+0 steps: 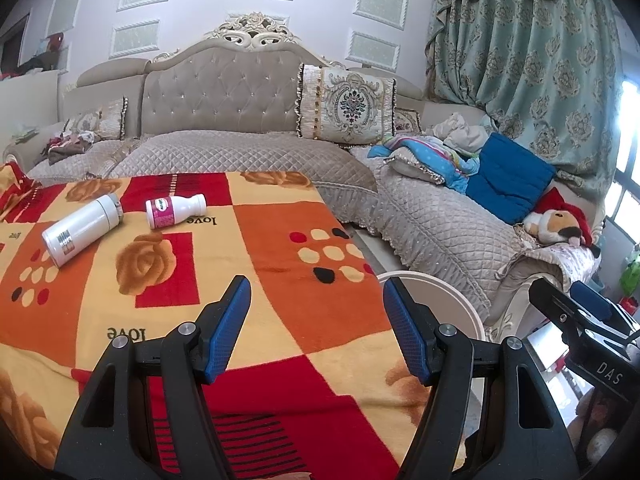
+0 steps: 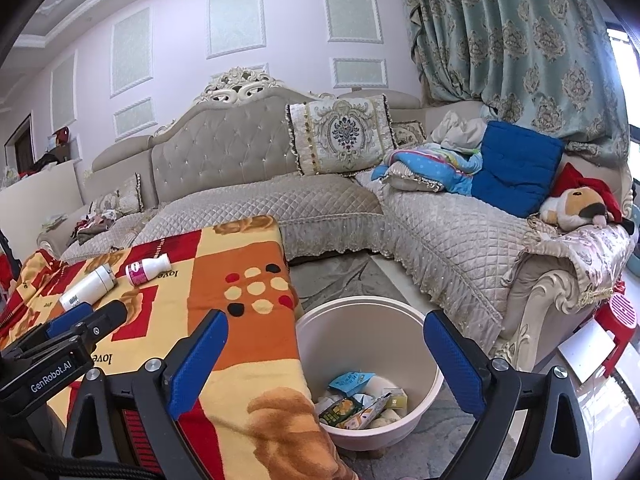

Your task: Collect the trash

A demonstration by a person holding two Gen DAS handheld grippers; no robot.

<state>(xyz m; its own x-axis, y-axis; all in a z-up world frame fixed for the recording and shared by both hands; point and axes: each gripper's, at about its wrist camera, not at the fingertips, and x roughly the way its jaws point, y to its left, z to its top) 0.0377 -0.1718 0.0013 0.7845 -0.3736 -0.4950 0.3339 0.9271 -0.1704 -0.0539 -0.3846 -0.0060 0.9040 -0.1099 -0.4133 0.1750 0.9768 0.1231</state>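
A large white bottle [image 1: 82, 226] [image 2: 89, 285] and a smaller white bottle with a pink label [image 1: 173, 210] [image 2: 146, 268] lie on their sides on a table under an orange, red and yellow blanket [image 1: 280, 240] [image 2: 240, 344]. My left gripper [image 1: 317, 308] hovers open over the blanket's near part, well short of both bottles, with nothing between its blue pads. My right gripper [image 2: 326, 346] is open above a cream bin [image 2: 424, 322] [image 1: 448, 292] on the floor at the table's right edge. Several wrappers and cartons [image 2: 360, 400] lie in the bin.
A grey quilted corner sofa [image 1: 248, 160] [image 2: 440, 232] wraps around the back and right, with cushions, a blue pillow [image 2: 516, 168], bedding and a plush toy [image 2: 580, 208]. A red stool [image 2: 620, 320] stands at the far right. Patterned curtains [image 2: 520, 52] hang behind.
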